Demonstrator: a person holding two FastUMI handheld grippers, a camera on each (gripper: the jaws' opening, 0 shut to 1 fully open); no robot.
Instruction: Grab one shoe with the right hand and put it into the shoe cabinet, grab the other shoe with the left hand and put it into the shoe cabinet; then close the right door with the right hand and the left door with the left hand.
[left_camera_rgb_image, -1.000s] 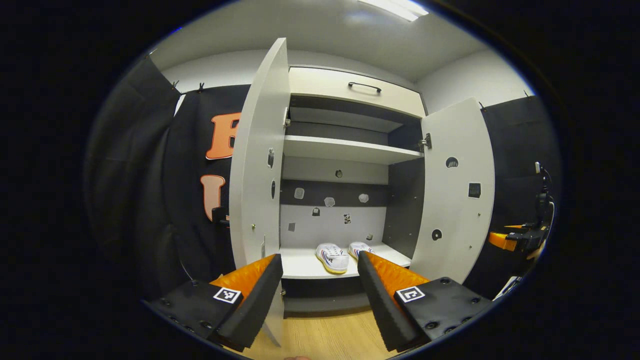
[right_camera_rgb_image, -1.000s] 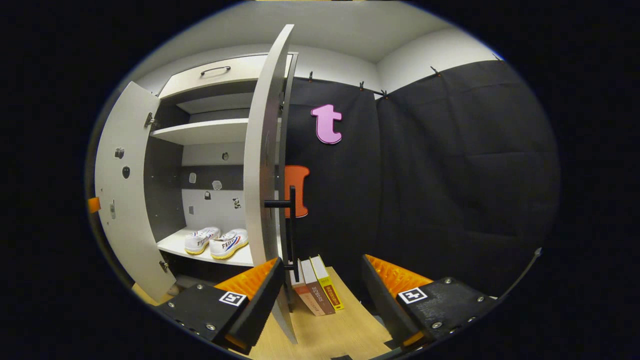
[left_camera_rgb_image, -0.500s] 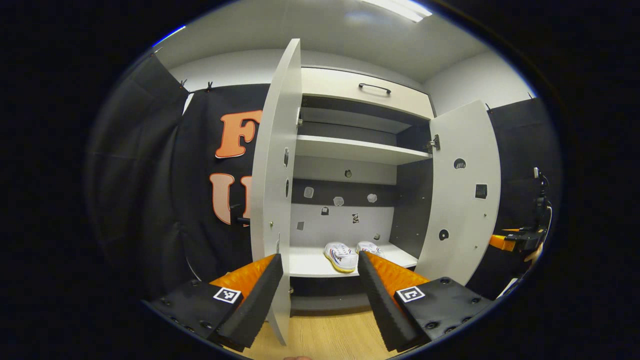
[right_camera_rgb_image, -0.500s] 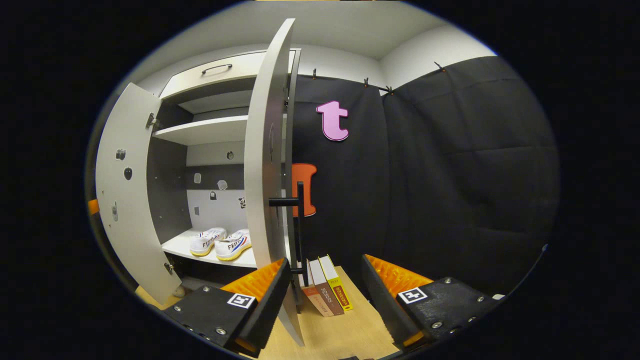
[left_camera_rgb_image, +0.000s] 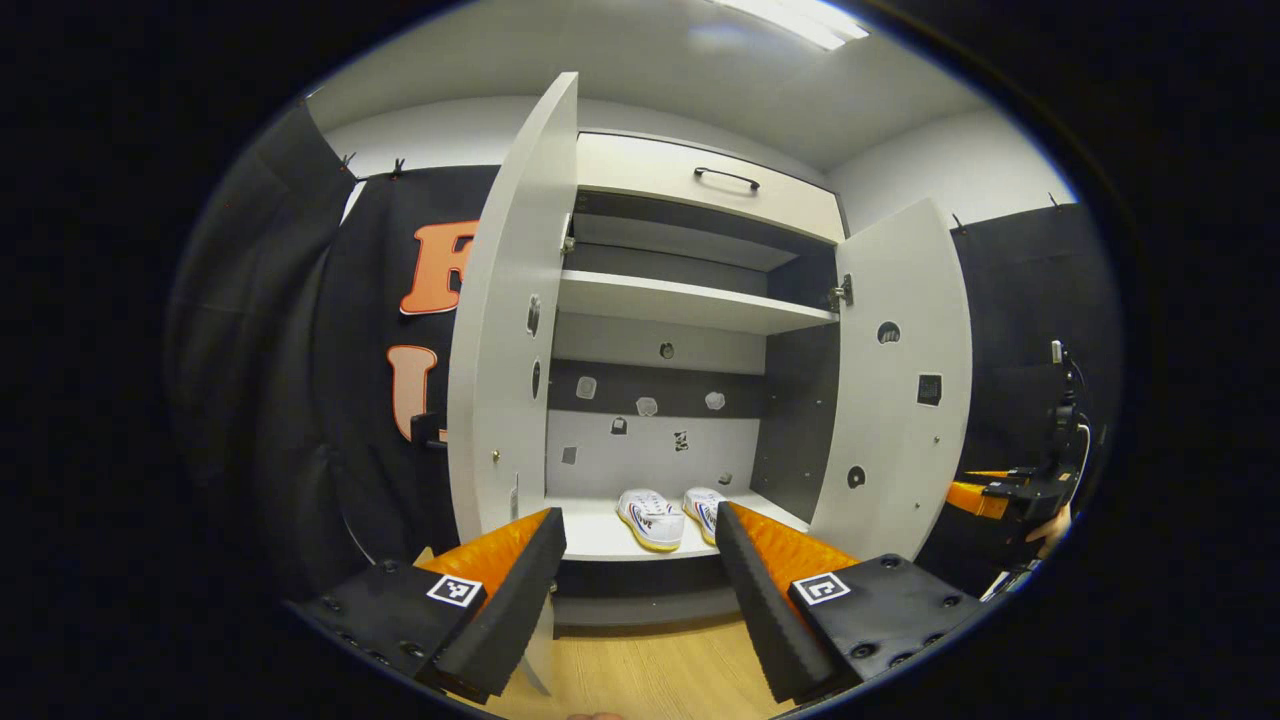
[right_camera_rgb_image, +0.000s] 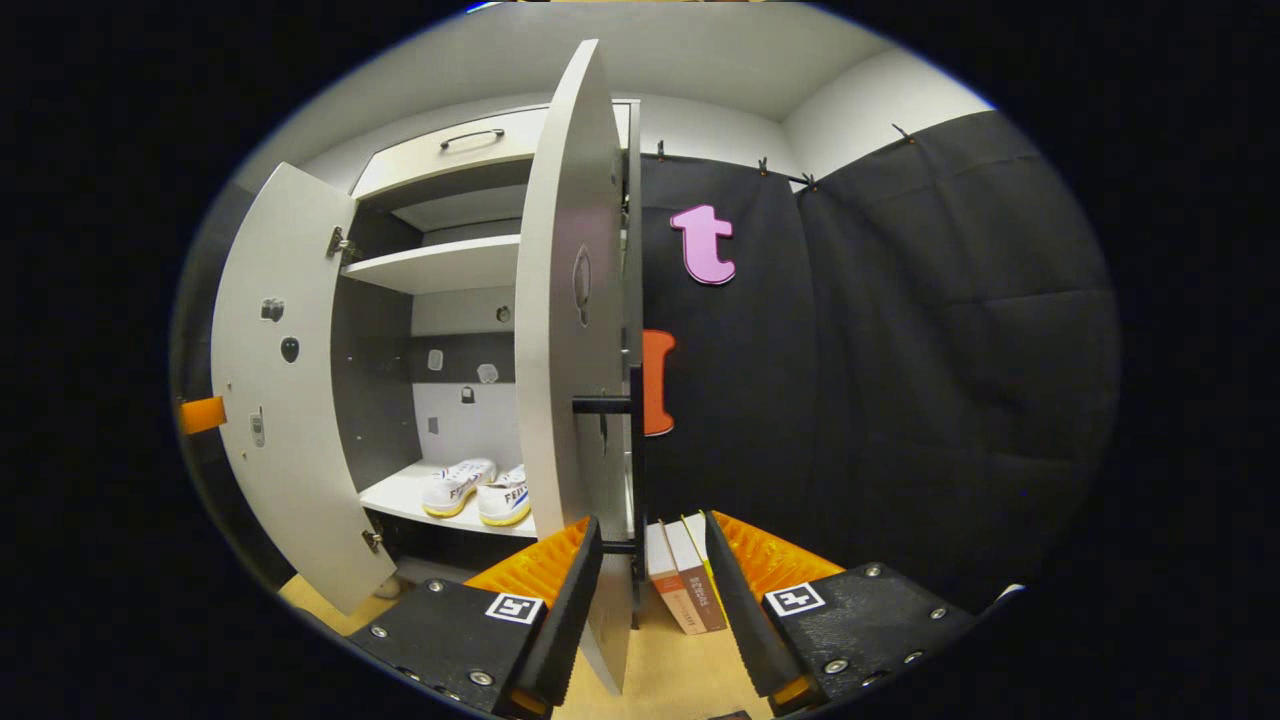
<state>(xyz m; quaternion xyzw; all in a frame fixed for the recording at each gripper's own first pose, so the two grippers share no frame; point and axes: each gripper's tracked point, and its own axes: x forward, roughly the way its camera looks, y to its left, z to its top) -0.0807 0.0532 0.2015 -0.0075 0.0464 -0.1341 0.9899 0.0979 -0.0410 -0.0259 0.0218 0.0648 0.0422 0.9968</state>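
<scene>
Two white shoes (left_camera_rgb_image: 650, 518) (left_camera_rgb_image: 703, 505) sit side by side on the bottom shelf of the shoe cabinet (left_camera_rgb_image: 690, 300), whose two doors stand wide apart. My left gripper (left_camera_rgb_image: 640, 585) is open and holds nothing, set back from the cabinet with the left door (left_camera_rgb_image: 505, 330) just left of it. The right door (right_camera_rgb_image: 570, 330) faces me nearly edge-on in the right gripper view. My right gripper (right_camera_rgb_image: 650, 545) is open, its fingers standing either side of the lower end of the door's black handle (right_camera_rgb_image: 635, 450) without pressing it. The shoes (right_camera_rgb_image: 458, 485) lie behind that door.
Several books (right_camera_rgb_image: 685, 585) stand on the wooden floor (left_camera_rgb_image: 640, 675) just right of the right door. An upper shelf (left_camera_rgb_image: 690, 300) and a drawer (left_camera_rgb_image: 700, 185) sit above the shoes. The left door (right_camera_rgb_image: 290, 400) swings out far left, the left gripper (right_camera_rgb_image: 203, 413) beside it.
My right gripper has moved in on the right door's handle and its fingers have narrowed around it. The left gripper view drifted right, then back left; it stays open.
</scene>
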